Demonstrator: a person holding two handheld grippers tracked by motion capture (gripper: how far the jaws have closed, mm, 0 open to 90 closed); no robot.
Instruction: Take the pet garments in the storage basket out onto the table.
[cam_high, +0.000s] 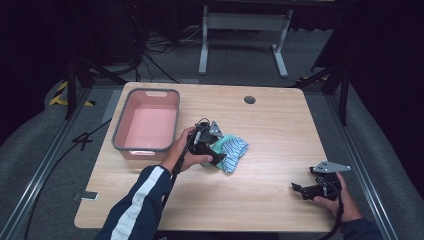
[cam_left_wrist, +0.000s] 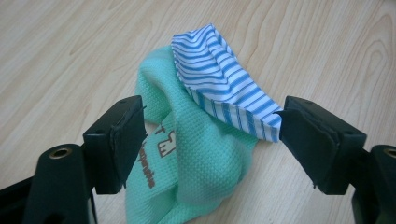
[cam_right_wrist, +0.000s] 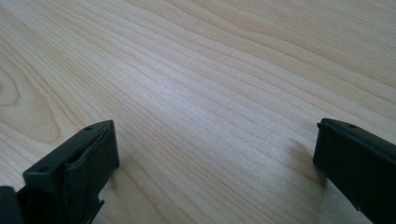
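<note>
Reaching over a small heap of laundry, a person brings the left gripper down on a mint-green cloth and a blue-striped cloth lying together near the middle of the worktop. In the left gripper view the jaws stand wide apart, one on each side of the pile, with the striped piece draped over the green one and its folded corner touching, or all but touching, the jaw at 3 o'clock. Nothing is clamped yet.

A pink bin with a grey rim sits at 9 o'clock of the cloths, near them but apart, and appears to hold nothing. The right gripper rests low over bare wood at about 4 o'clock of the pile, well apart from it; its own view shows both jaws spread with only wood grain between them.

The step in hand looks like the approach before a first pick, the cloths probably bound for the bin. The next move calls for the left gripper to sink a little further and close on a thick fold, ideally catching one cloth cleanly, since a shallow pinch on the striped edge could let it slip free.
</note>
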